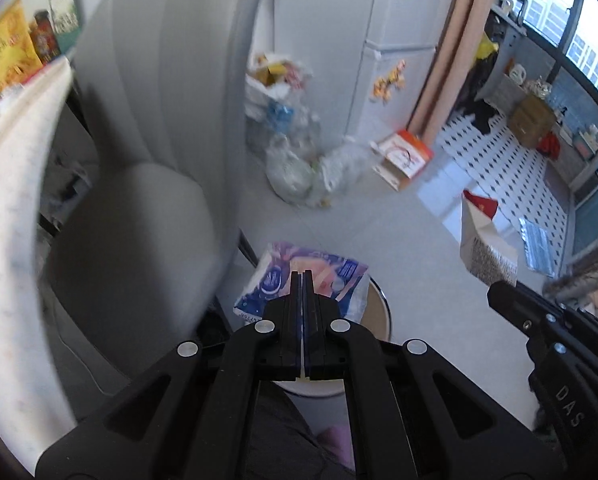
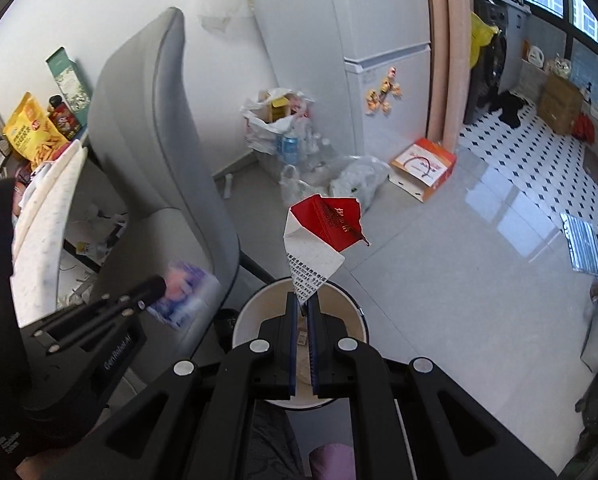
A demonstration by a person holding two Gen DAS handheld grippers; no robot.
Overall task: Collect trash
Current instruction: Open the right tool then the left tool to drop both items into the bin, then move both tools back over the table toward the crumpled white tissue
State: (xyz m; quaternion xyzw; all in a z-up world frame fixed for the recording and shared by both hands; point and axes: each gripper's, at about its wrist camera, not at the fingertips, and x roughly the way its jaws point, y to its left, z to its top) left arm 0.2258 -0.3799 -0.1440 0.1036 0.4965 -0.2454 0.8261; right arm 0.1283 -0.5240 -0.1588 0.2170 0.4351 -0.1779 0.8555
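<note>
Between right claw (image 2: 303, 300) pads: torn carton (image 2: 323, 236), over bin (image 2: 255, 312).

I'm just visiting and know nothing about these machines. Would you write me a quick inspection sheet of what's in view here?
Surface: pale glossy floor.
Job's things: round bin below both grippers; blue plastic wrapper; torn red-and-white carton.
Clutter: filled plastic bags, orange box.
Grippers: left gripper shut on the wrapper; right gripper shut on the carton.
Cables: nothing seen.
Surroundings: grey chair, white fridge, tiled kitchen floor.
</note>
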